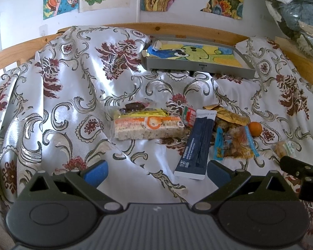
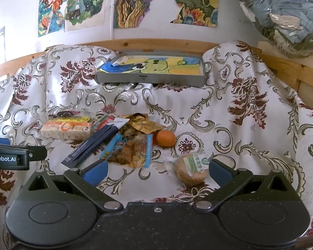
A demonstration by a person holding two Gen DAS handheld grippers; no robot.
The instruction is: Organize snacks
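Note:
Snacks lie in a pile on a floral cloth: a rice-cracker pack (image 1: pixel 148 126) (image 2: pixel 66 129), dark blue sachets (image 1: pixel 195 145) (image 2: pixel 94 143), a clear bag of mixed snacks with blue edges (image 1: pixel 235 140) (image 2: pixel 129 150), a gold wrapper (image 1: pixel 231 116) (image 2: pixel 146 125), an orange (image 1: pixel 255 128) (image 2: pixel 165 138) and a round wrapped cake (image 2: pixel 191 169) (image 1: pixel 281 149). A grey tray (image 1: pixel 198 65) (image 2: pixel 150 79) with a drawing inside sits behind them. My left gripper (image 1: pixel 156 170) is open and empty, near the sachets. My right gripper (image 2: pixel 156 169) is open and empty, the cake just inside its right finger.
A wooden rail (image 1: pixel 135 26) (image 2: pixel 156 41) runs behind the cloth-covered surface, with a wall of drawings above. A plastic-wrapped bundle (image 1: pixel 296 10) (image 2: pixel 281 14) sits on a ledge at upper right. The cloth (image 1: pixel 73 83) rises in folds at left and right.

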